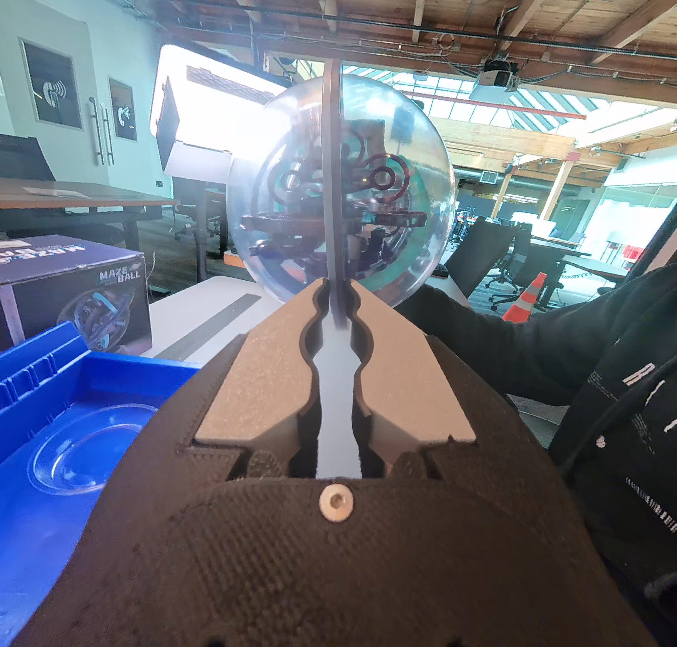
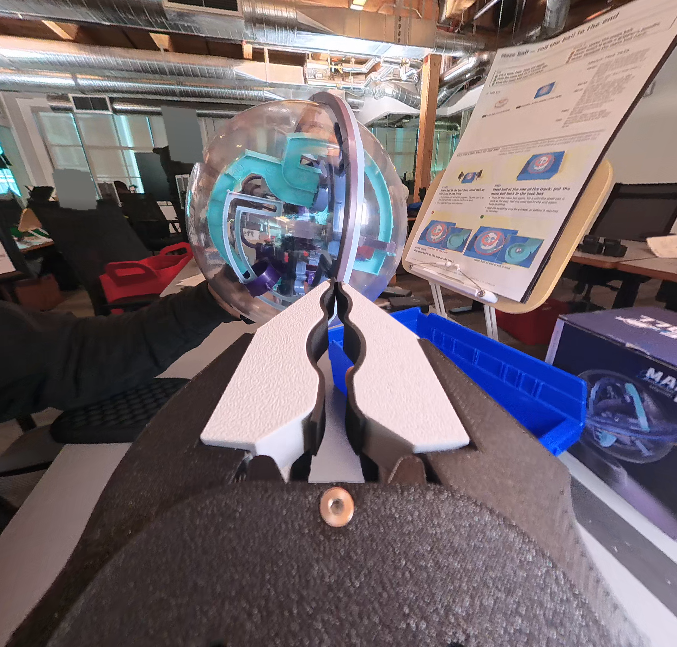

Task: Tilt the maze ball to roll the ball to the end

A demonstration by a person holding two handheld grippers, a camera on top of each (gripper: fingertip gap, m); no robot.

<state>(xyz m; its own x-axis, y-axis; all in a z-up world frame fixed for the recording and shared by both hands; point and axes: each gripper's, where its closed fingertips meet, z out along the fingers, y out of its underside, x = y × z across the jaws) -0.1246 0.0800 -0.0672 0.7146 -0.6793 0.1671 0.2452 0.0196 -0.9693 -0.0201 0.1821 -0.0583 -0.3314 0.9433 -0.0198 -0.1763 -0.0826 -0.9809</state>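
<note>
The maze ball (image 1: 384,190) is a clear sphere with teal, purple and red tracks inside, held up in the air. A dark rim (image 1: 331,153) runs around it. My left gripper (image 1: 337,285) is shut on that rim, which passes down between both pads. In the right wrist view the ball (image 2: 274,208) stands just beyond my right gripper (image 2: 335,287). Its fingertips are pressed together right under the lower end of the rim (image 2: 351,190), and I cannot tell if they pinch its edge. Neither view shows the other gripper; it is hidden behind the ball.
A blue bin (image 1: 55,391) with a clear round dish (image 1: 84,446) sits below, also in the right wrist view (image 2: 494,365). The dark maze ball box (image 1: 73,281) stands on the white table (image 1: 190,318). An instruction board (image 2: 531,190) stands on an easel. Black sleeves (image 1: 513,336) (image 2: 91,347) reach toward the ball.
</note>
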